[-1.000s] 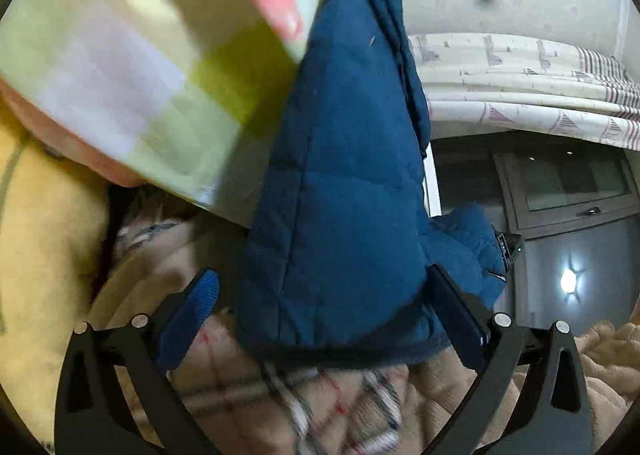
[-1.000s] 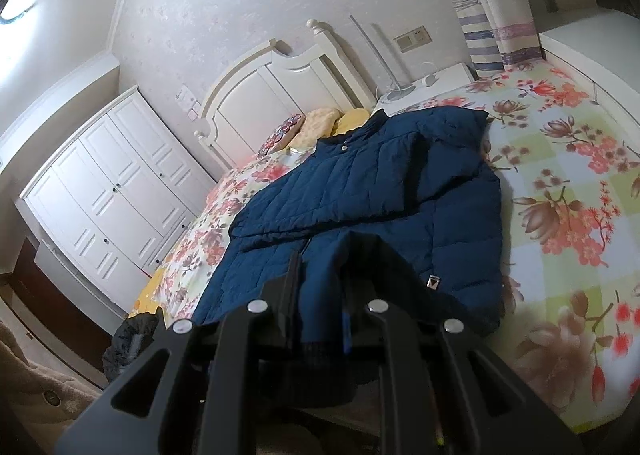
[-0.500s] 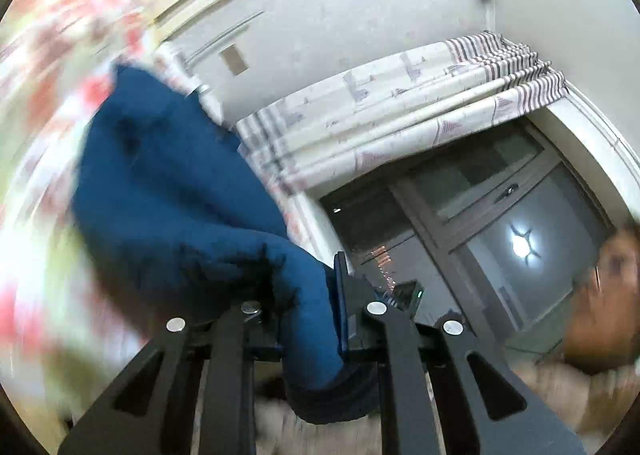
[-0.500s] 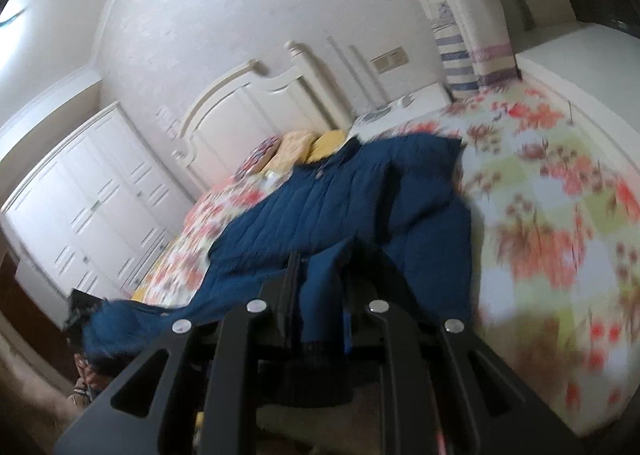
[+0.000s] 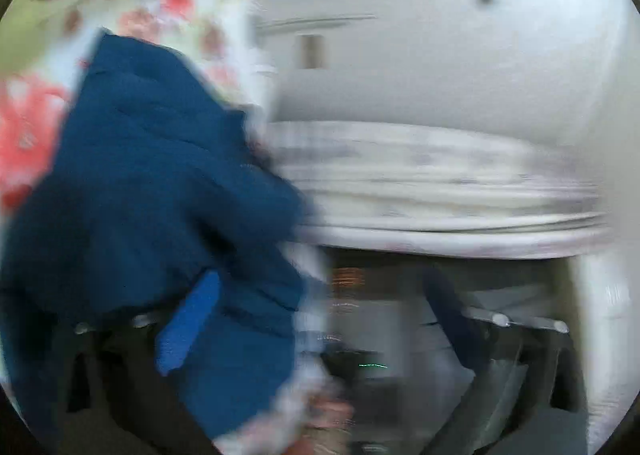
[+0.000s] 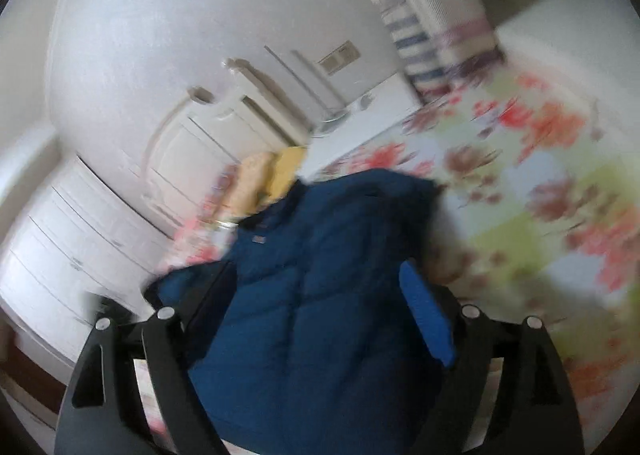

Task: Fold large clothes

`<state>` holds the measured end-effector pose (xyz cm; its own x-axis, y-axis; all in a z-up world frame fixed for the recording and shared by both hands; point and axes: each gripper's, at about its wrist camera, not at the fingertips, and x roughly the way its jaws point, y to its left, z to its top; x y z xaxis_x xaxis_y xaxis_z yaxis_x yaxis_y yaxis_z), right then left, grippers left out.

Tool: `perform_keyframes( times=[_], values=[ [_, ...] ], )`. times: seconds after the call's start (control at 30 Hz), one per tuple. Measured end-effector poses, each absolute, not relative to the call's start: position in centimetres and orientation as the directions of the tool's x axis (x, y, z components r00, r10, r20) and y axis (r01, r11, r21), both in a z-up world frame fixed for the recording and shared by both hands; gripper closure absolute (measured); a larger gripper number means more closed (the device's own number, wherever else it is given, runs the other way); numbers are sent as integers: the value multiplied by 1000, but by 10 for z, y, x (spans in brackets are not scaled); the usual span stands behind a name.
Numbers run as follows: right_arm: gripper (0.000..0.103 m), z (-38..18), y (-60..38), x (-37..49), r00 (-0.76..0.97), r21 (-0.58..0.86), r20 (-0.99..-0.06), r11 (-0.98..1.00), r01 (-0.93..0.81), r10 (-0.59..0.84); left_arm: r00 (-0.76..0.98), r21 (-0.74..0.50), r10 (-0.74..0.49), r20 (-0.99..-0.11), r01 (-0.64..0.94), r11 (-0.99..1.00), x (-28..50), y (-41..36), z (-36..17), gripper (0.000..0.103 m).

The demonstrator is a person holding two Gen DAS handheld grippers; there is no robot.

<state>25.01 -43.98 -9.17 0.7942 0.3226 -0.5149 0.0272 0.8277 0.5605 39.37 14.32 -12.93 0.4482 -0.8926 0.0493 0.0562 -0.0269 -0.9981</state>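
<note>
Lying on the floral bedspread (image 6: 532, 191), the blue quilted jacket (image 6: 320, 287) spreads from the near edge of the bed up toward two yellow pillows (image 6: 272, 175) at the white headboard (image 6: 200, 143). No box, basket or other container can be made out in either view; both pictures are blurred.

In the right wrist view, the right gripper (image 6: 312, 311) has its jaws wide apart; they have just been opening. The jacket's near part lies between the two fingers, but the blue pad on the right finger (image 6: 428, 323) does not press the cloth, so the jacket is released on this side.

In the left wrist view, the left gripper (image 5: 320, 319) also stands wide open, its jaws having just been opening. The jacket (image 5: 152, 191) fills the left half of this picture. The blue pad of the left finger (image 5: 188, 331) shows in front of the cloth, and the other finger is well apart to the right with nothing against it. Whether the pad touches the cloth I cannot tell.

Behind the jacket there are a striped curtain (image 5: 432, 183), a pale wall (image 5: 460, 67) and a dark window (image 5: 400, 287). A white wardrobe (image 6: 76, 255) stands beside the headboard, and a white nightstand (image 6: 372, 115) is near the curtain.
</note>
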Motion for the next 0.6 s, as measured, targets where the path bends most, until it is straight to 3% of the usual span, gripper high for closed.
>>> perform_keyframes(
  times=[0.07,0.1,0.23,0.33,0.4,0.53,0.6],
  values=[
    [20,-91,-438,254,777,483,-563,875,31,283,483,-994,-871,96,94,-57,381,164,-107,4],
    [20,-91,-436,258,766,462,-577,886,22,282,518,-993,-853,59,120,4,376,174,-92,4],
    [20,-96,-418,285,716,371,-643,928,-21,273,622,-873,-732,-278,155,463,375,177,-49,4],
    [20,-107,-411,304,677,335,-685,941,-34,269,593,-635,-629,-502,241,734,384,139,-49,4],
    [20,-114,-411,318,651,328,-709,944,-34,270,593,-473,-549,-589,297,829,388,114,-53,4],
    [20,-121,-419,335,620,363,-720,931,-45,311,550,-239,-474,-688,445,863,393,68,-87,4],
    [20,-121,-420,340,610,366,-725,929,-54,321,533,-202,-470,-704,485,851,402,56,-98,4]
  ],
)
